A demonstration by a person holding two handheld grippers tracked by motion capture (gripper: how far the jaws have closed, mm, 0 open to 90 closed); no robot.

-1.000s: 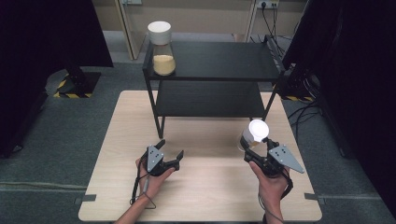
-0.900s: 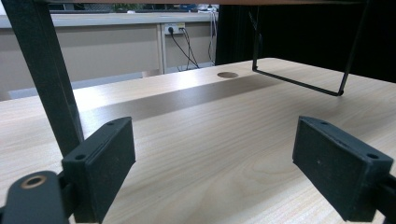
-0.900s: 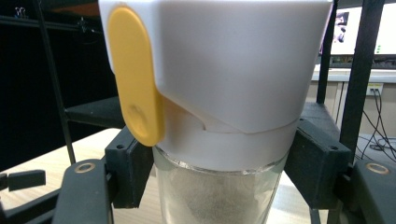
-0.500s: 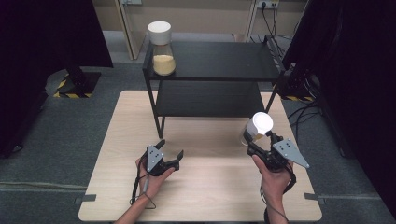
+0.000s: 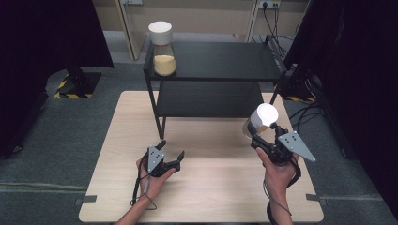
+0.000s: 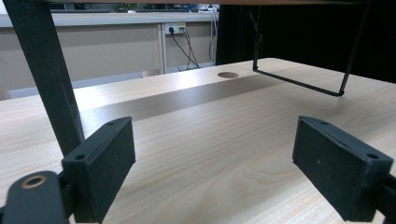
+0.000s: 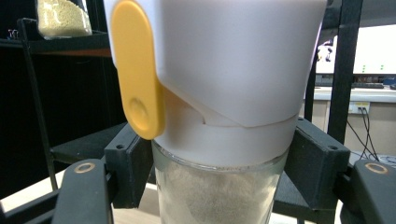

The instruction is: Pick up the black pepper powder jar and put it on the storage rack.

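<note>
Wooden table (image 5: 206, 187), black two-tier shelf (image 5: 220, 65) upper centre. Right gripper (image 5: 263, 140) clamps lidded glass jar (image 5: 261, 120) right of centre; keep it upright, lift clear of shelf edge. Left gripper (image 5: 170, 156) open, idle.

Two hand-held grippers, both matte black. Left gripper (image 5: 170, 156): small grey three-cornered plate on top, dotted with small holes; thin black cable trailing near, along the bare forearm. Right gripper (image 5: 258, 140): larger grey three-cornered plate with dark screw points; black cable looping at the wrist. Jaws carry flat rectangular black pads (image 6: 340, 164) with recessed screw holes; brass-coloured rings sit in the jaw arms. No sleeves visible.
</note>
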